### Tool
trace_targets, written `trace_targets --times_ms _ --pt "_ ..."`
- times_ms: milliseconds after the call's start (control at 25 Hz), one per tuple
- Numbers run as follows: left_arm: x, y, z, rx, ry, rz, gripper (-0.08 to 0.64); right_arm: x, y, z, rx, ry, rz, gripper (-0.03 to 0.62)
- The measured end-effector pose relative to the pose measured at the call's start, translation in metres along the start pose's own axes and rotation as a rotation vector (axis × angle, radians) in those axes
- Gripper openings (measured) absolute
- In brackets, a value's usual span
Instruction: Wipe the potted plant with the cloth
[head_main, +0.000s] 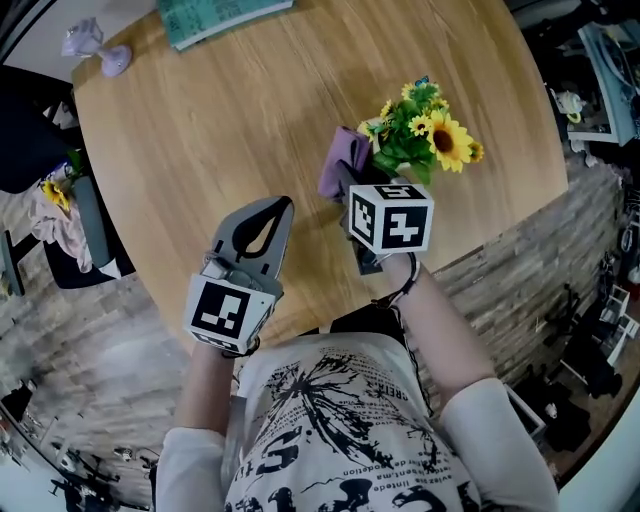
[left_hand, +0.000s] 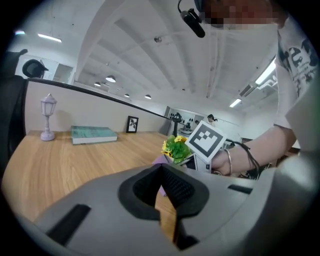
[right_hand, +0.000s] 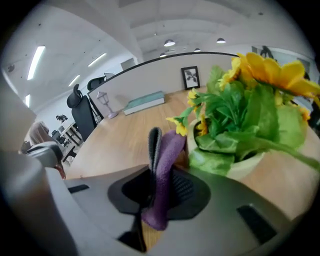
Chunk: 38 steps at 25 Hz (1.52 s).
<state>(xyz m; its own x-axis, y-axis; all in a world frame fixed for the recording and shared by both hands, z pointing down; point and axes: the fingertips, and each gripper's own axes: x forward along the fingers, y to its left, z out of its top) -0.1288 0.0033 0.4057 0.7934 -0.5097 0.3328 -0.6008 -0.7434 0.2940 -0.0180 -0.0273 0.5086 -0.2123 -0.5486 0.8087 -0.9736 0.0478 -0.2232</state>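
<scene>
A potted plant (head_main: 432, 130) with yellow sunflowers and green leaves in a white pot (right_hand: 240, 167) stands near the round table's right edge. My right gripper (right_hand: 162, 150) is shut on a purple cloth (right_hand: 165, 165), which stands up between its jaws just left of the pot; the cloth (head_main: 342, 160) hangs against the plant's left side. My left gripper (head_main: 268, 215) is shut and empty, low over the table left of the plant (left_hand: 176, 148). Its jaws meet with nothing between them.
A teal book (head_main: 215, 15) lies at the table's far edge, a small lilac lamp (head_main: 100, 50) at the far left. A picture frame (left_hand: 132, 124) stands beyond the book. A black office chair (right_hand: 82, 112) is beside the table (head_main: 200, 130).
</scene>
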Motion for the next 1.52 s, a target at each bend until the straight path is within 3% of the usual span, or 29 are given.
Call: trace_targets --times_ms 560,920,1120,1400,1520 --pt "0.004 -0.008 -0.029 0.007 0.079 -0.05 0.003 -0.02 -0.024 -0.026 0.045 -0.006 0.008 0.08" --pt "0.026 -0.019 -0.036 0.022 0.109 -0.06 0.003 -0.036 -0.037 -0.048 0.033 0.066 0.067 0.084" --pt "0.045 -0.024 -0.035 0.029 0.104 -0.047 0.003 -0.047 -0.057 -0.055 -0.034 0.113 0.068 0.086" --pt "0.076 -0.043 -0.034 -0.009 0.091 -0.041 0.003 -0.073 -0.09 -0.074 -0.206 0.243 0.107 0.084" --pt "0.092 -0.052 -0.037 -0.011 0.109 -0.04 0.085 -0.08 -0.116 -0.072 -0.223 0.258 0.083 0.084"
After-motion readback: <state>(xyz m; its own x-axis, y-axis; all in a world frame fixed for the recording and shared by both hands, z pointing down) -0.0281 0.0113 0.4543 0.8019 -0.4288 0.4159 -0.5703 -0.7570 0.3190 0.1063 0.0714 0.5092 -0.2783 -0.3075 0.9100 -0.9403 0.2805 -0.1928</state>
